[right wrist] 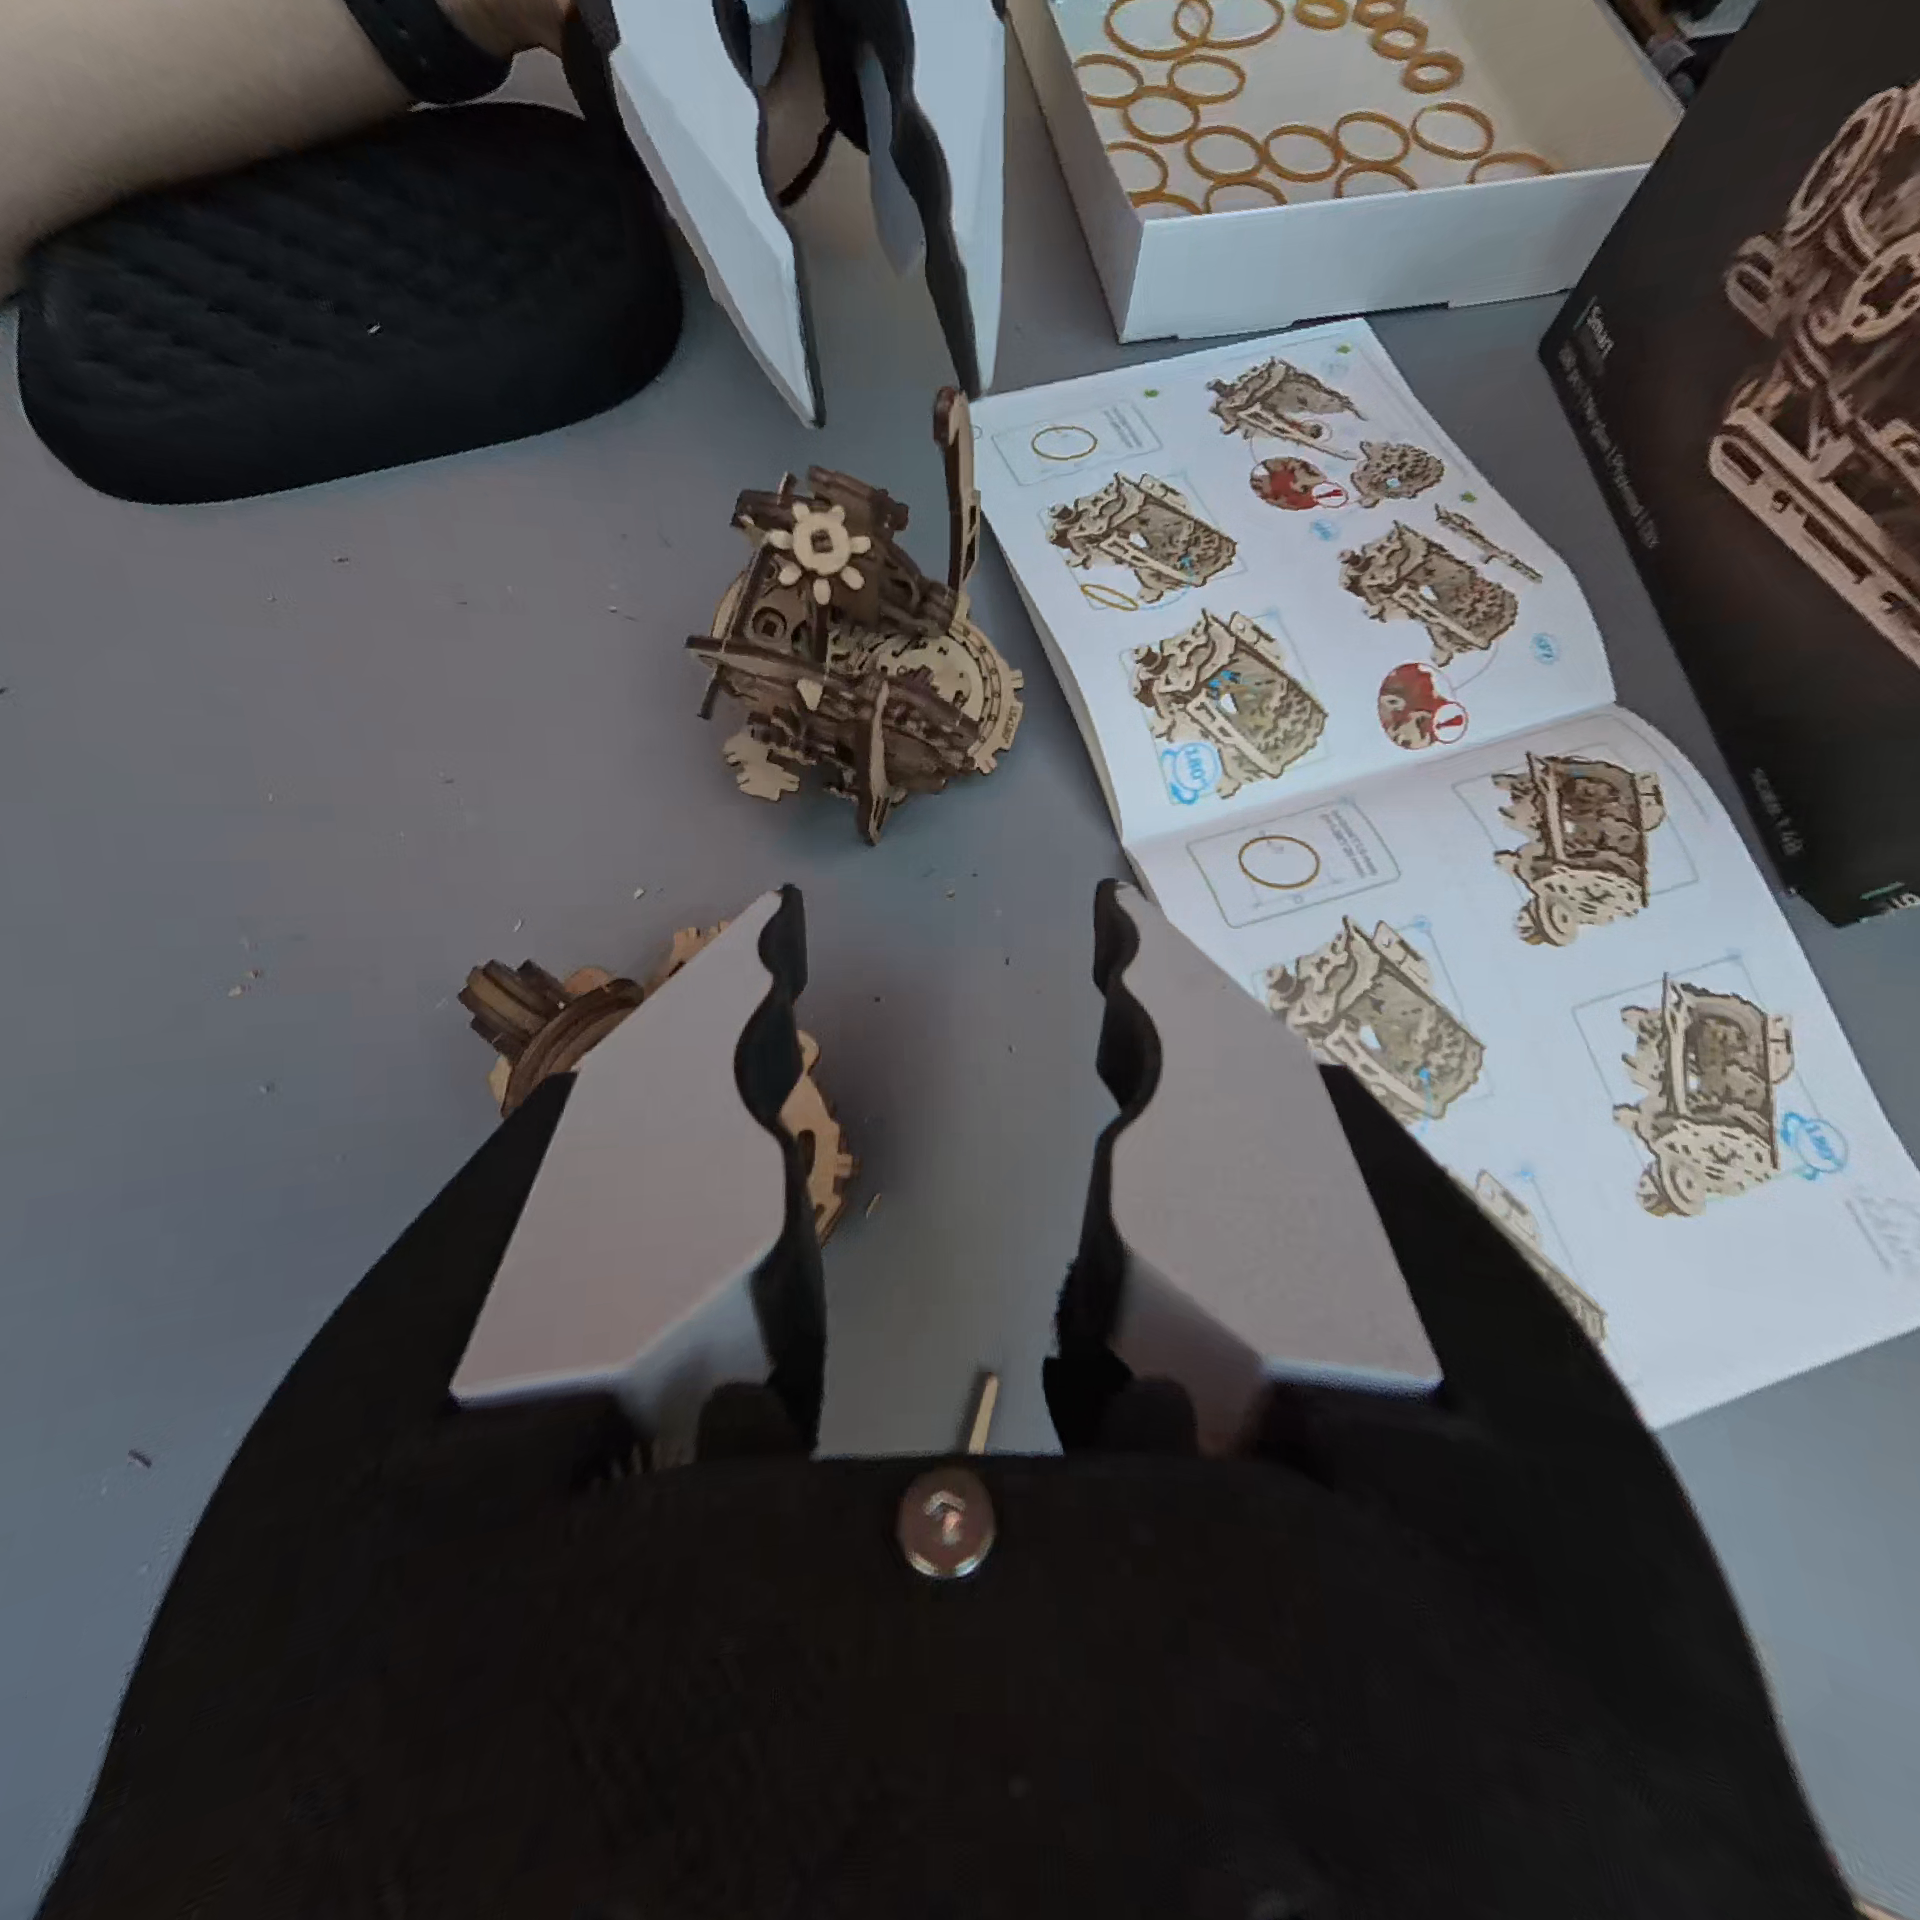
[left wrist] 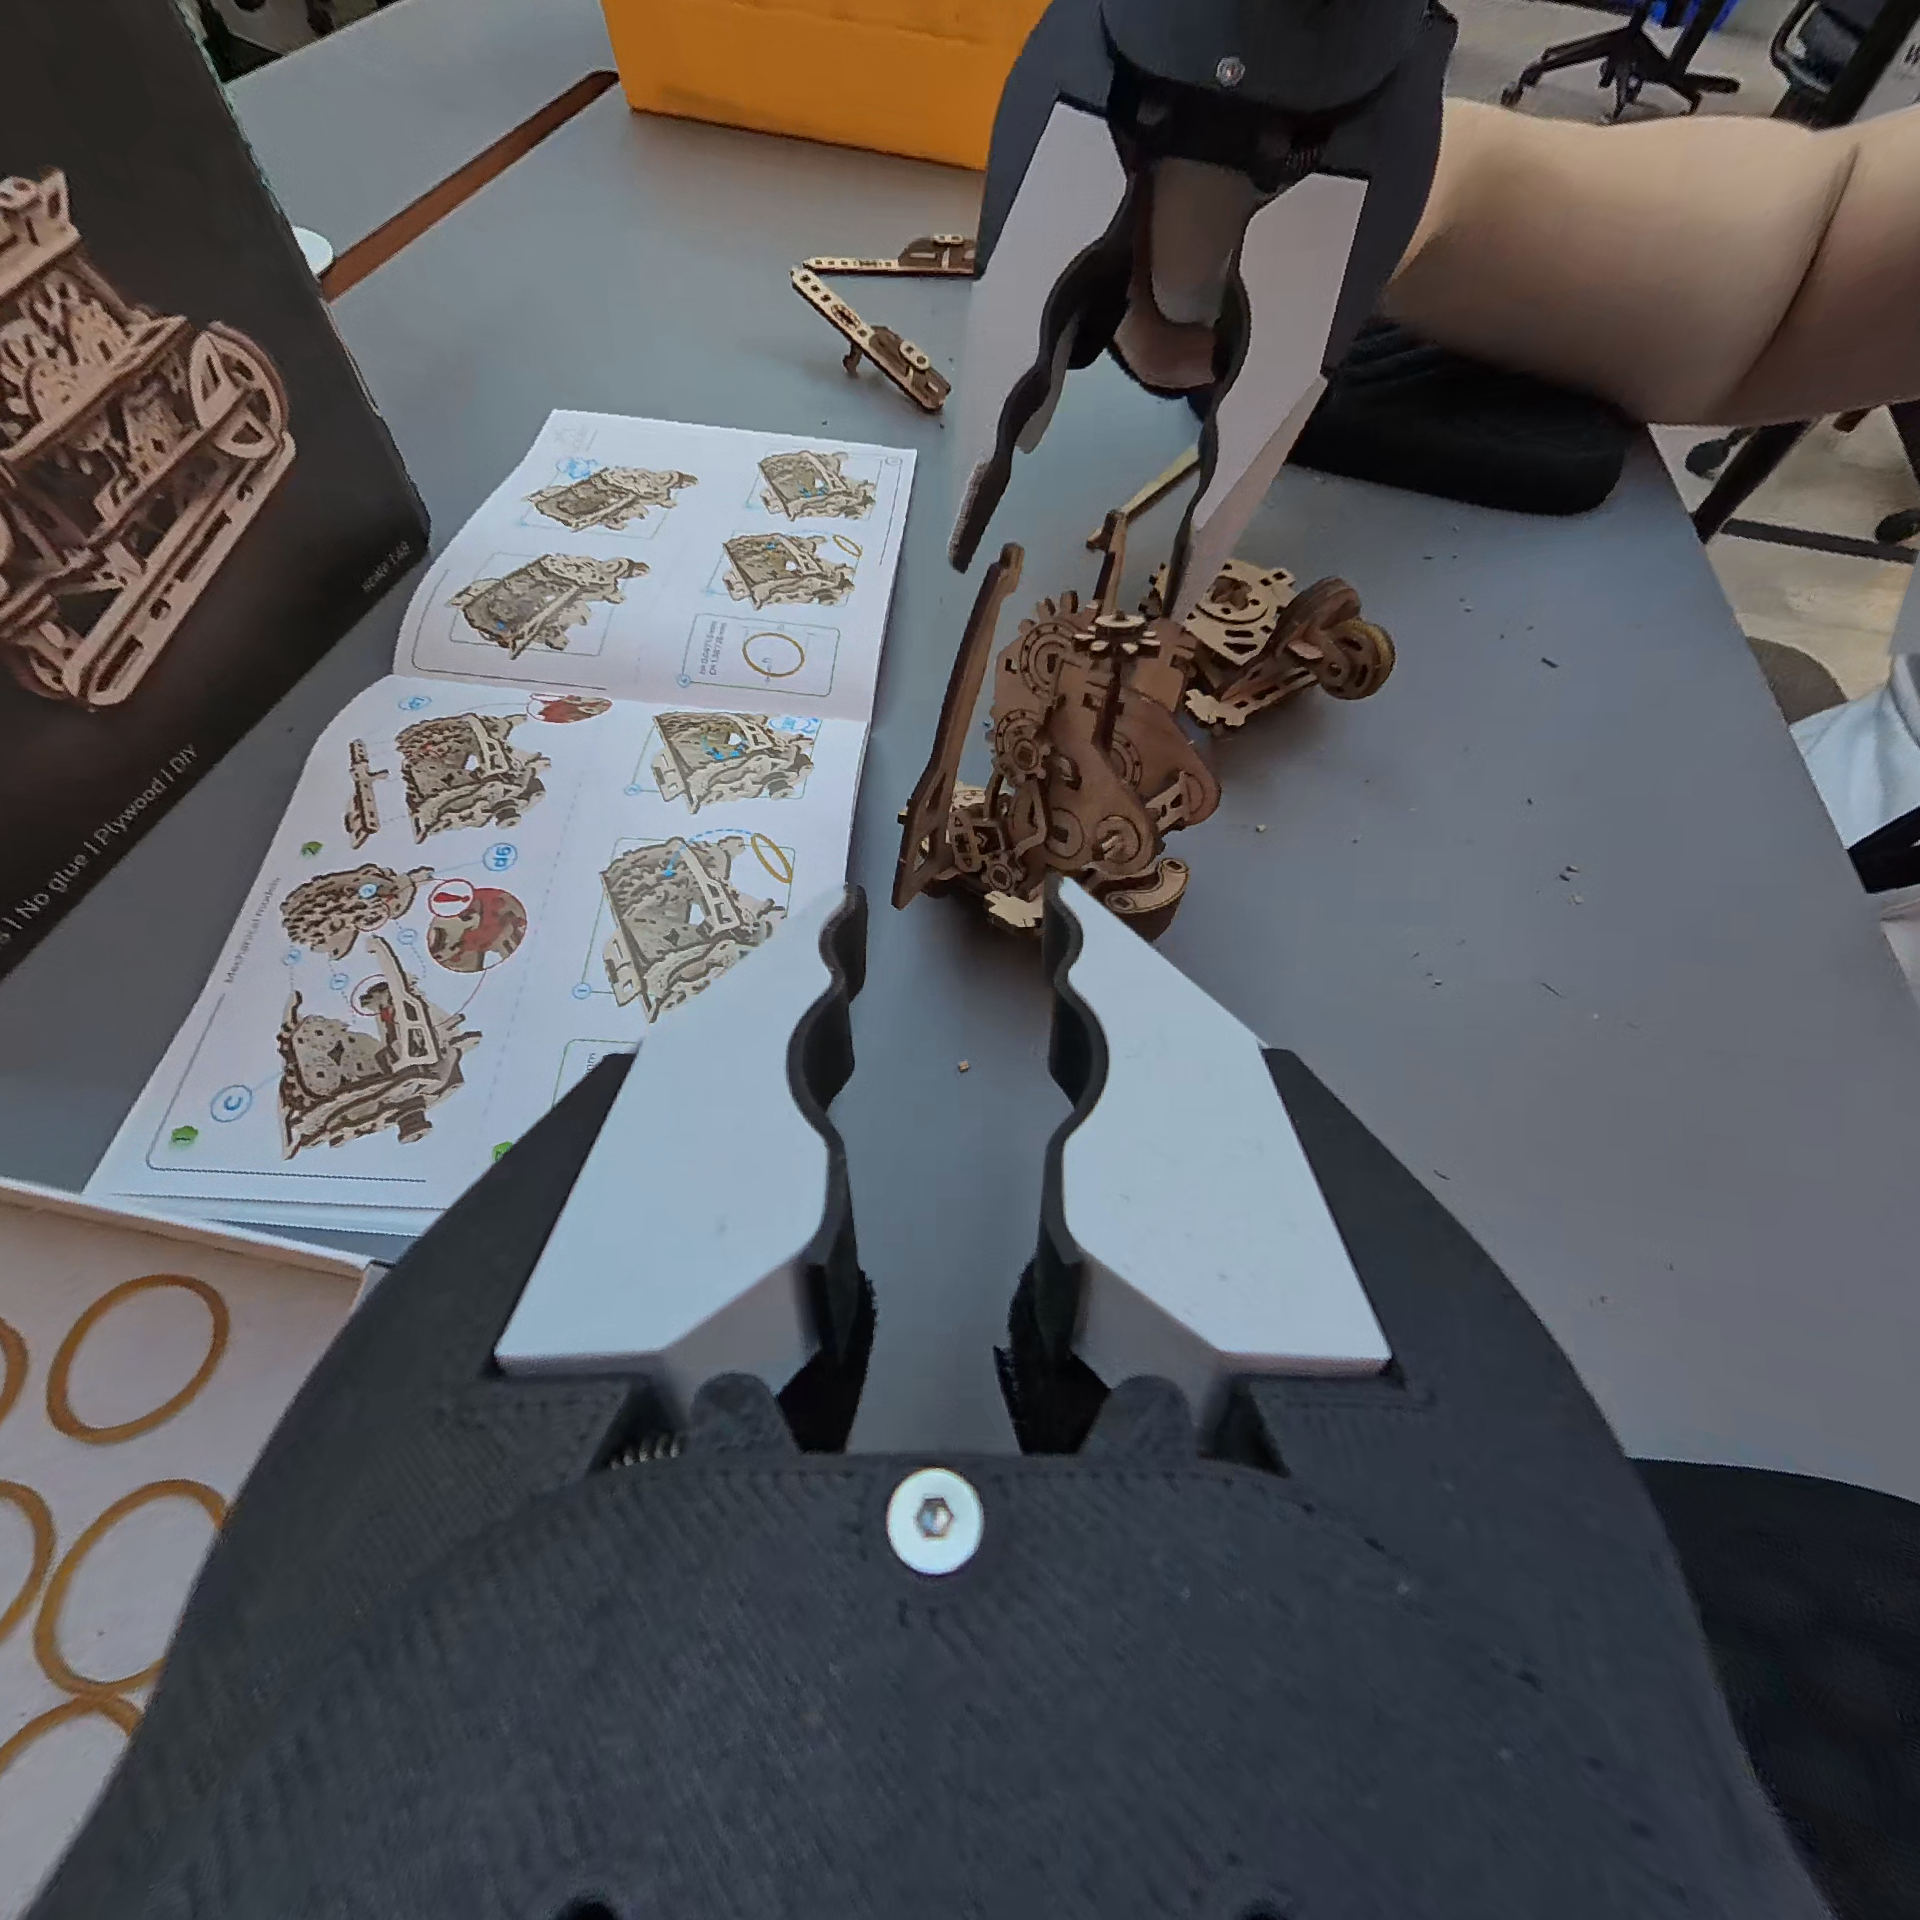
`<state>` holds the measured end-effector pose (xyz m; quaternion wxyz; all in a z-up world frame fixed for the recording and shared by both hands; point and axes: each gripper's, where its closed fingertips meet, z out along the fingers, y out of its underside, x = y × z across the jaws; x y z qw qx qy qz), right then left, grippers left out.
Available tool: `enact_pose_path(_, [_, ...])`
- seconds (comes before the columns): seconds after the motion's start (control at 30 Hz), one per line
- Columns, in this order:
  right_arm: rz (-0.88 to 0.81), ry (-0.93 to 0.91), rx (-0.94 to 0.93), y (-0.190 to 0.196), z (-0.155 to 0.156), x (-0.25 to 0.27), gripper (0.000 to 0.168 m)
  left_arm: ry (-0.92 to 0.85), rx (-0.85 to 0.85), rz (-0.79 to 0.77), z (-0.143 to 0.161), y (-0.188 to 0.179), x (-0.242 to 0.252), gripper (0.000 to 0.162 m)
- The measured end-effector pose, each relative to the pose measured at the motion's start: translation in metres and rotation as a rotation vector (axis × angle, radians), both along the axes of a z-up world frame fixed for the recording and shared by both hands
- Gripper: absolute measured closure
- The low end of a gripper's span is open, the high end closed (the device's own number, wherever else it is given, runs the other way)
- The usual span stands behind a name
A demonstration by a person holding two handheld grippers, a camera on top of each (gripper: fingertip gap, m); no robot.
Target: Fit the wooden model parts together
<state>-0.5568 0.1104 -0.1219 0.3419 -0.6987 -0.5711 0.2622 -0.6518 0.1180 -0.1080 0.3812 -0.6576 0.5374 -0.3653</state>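
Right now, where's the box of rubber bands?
In the right wrist view, the white box sits top right, just beyond the open booklet, beside the dark carton.

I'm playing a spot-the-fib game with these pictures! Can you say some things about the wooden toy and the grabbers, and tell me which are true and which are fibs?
1. Both grippers are empty. True: the left gripper and right gripper are open, holding nothing.
2. The wooden model sits on the instruction booklet. False: it stands on the grey table, beside the booklet.
3. The white box holds rubber bands. True.
4. The booklet is closed. False: it lies open, showing pictures.
5. A second wooden piece lies near the right gripper. True.
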Motion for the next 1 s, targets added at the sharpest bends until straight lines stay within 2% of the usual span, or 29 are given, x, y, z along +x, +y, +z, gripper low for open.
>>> enact_pose_path(0.03, [0.017,-0.002,-0.025,-0.002,-0.004,-0.006,0.113,0.016,-0.005,-0.012,-0.003,0.001,0.000,0.131])
enact_pose_path(0.13, [0.065,0.024,-0.173,-0.014,-0.010,-0.022,0.117,0.032,-0.040,-0.045,-0.004,0.007,0.002,0.134])
enact_pose_path(0.2, [0.080,0.008,-0.201,-0.016,-0.012,-0.027,0.120,0.048,-0.066,-0.076,-0.004,0.007,0.003,0.137])
enact_pose_path(0.37, [0.114,-0.063,-0.143,-0.014,-0.020,-0.034,0.127,0.050,-0.054,-0.093,-0.007,0.004,0.006,0.137])
enact_pose_path(0.57, [0.156,-0.090,-0.093,-0.010,-0.023,-0.037,0.150,0.039,-0.095,-0.112,-0.015,-0.003,0.006,0.137])
enact_pose_path(0.73, [0.178,-0.071,-0.019,-0.008,-0.020,-0.036,0.154,0.048,-0.103,-0.121,-0.017,-0.006,0.004,0.135])
enact_pose_path(0.83, [0.218,-0.041,0.088,-0.009,-0.014,-0.036,0.158,0.005,-0.160,-0.133,-0.012,-0.009,0.002,0.132])
enact_pose_path(0.87, [0.230,-0.031,0.118,-0.010,-0.011,-0.036,0.166,-0.010,-0.187,-0.138,-0.010,-0.011,0.001,0.131])
enact_pose_path(1.0, [0.280,-0.015,0.204,-0.016,-0.006,-0.036,0.166,-0.019,-0.252,-0.158,-0.011,-0.018,0.001,0.130])
